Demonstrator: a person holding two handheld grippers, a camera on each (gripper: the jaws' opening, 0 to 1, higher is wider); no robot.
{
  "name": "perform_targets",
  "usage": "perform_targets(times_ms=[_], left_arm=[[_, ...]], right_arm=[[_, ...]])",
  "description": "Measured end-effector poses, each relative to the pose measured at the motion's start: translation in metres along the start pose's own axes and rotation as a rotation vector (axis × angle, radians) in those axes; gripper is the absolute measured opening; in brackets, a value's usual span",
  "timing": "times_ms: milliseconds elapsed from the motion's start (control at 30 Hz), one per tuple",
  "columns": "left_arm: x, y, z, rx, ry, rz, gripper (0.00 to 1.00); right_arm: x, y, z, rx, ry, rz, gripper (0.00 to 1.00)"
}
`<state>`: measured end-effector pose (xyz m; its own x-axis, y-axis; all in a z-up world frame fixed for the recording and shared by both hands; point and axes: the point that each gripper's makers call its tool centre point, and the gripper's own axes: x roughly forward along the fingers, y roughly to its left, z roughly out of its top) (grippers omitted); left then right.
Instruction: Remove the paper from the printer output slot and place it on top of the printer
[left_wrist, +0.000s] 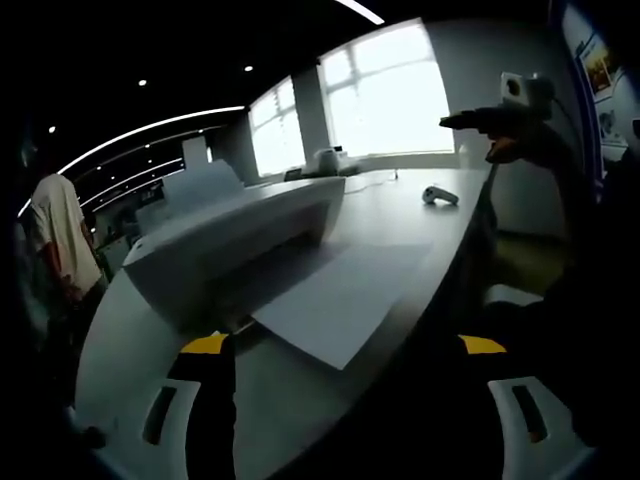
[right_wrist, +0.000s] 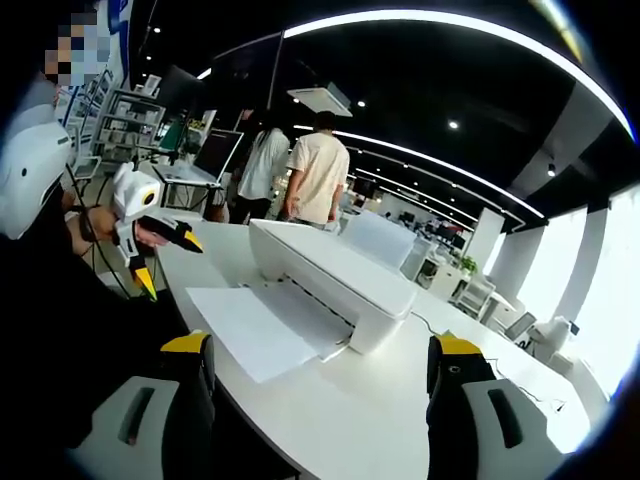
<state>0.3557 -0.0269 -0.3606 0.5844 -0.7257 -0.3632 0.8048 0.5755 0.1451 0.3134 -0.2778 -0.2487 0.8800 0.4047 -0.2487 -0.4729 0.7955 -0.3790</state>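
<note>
A white printer (left_wrist: 240, 235) (right_wrist: 335, 270) stands on a long white table (left_wrist: 410, 205) (right_wrist: 400, 410). A white sheet of paper (left_wrist: 345, 300) (right_wrist: 250, 325) sticks out of its output slot, lying flat and reaching toward the table's edge. My left gripper (left_wrist: 343, 348) is open, its yellow-tipped jaws wide apart just short of the sheet. My right gripper (right_wrist: 322, 348) is also open and holds nothing, with the printer and sheet ahead of it. In the right gripper view the left gripper (right_wrist: 150, 235) comes in from the left, held in a hand. In the left gripper view the right gripper (left_wrist: 495, 122) appears at upper right.
A small white object (left_wrist: 440, 195) lies on the table beyond the printer. Two people (right_wrist: 305, 170) stand behind the table's far side; another person (left_wrist: 60, 240) shows at the left. Shelves and monitors (right_wrist: 205, 155) stand at the back. Bright windows (left_wrist: 390, 90) lie beyond the table.
</note>
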Motion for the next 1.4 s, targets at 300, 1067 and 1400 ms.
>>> perform_targets(times_ms=[300, 1067, 1400], left_arm=[[0.0018, -0.0016, 0.0002, 0.002, 0.001, -0.005, 0.92], [0.0029, -0.0013, -0.0002, 0.001, 0.002, -0.006, 0.92], [0.0044, 0.0005, 0.0014, 0.002, -0.003, -0.004, 0.92]], right_arm=[[0.0006, -0.0007, -0.0015, 0.003, 0.002, -0.001, 0.83], [-0.0023, -0.0030, 0.0002, 0.001, -0.002, -0.008, 0.83], [-0.0020, -0.0020, 0.0016, 0.000, -0.003, -0.007, 0.83]])
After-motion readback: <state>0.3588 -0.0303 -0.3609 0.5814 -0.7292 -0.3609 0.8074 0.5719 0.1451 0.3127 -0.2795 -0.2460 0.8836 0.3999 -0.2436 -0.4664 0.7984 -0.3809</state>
